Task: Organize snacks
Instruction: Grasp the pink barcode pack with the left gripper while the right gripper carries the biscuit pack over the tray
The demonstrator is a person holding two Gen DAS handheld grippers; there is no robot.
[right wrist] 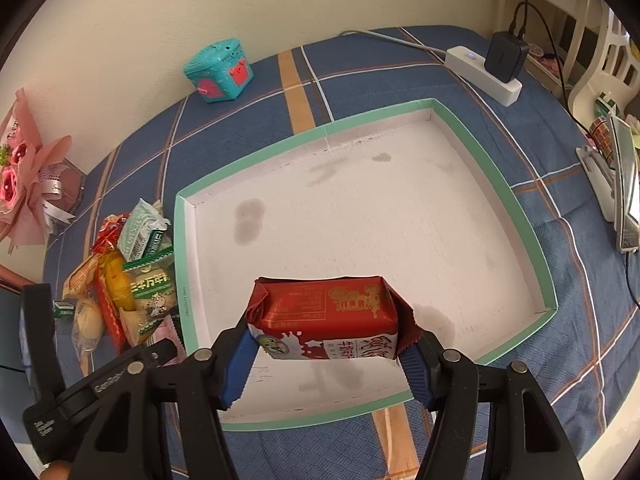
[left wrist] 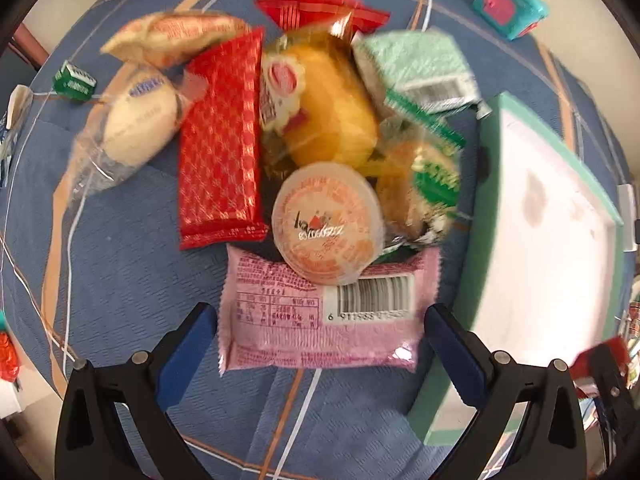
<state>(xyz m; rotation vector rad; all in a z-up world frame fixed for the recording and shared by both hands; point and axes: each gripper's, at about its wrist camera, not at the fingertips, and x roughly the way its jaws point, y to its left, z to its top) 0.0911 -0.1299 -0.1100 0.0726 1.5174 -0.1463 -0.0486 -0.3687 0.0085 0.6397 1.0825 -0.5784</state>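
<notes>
My left gripper [left wrist: 320, 344] points straight down over a pile of snacks on the blue plaid cloth, jaws open. A pink packet [left wrist: 320, 320] with a barcode lies between its blue fingers [left wrist: 188, 344]. On the pile behind it are a round jelly cup [left wrist: 326, 228], a red wafer pack [left wrist: 220, 148], a yellow cake [left wrist: 332, 116] and a green-labelled bun [left wrist: 424, 184]. My right gripper [right wrist: 324, 364] is shut on a red and white snack pack [right wrist: 324, 316], held above the near part of the white tray [right wrist: 184, 240] with a green rim. The tray's floor is bare and stained.
The snack pile [right wrist: 120, 292] sits just left of the tray wall [left wrist: 486, 184]. A teal toy box [right wrist: 218, 70] stands by the back wall, a power strip with charger [right wrist: 484, 74] at the far right, a pink bouquet [right wrist: 24, 172] left, a phone stand [right wrist: 624, 184] right.
</notes>
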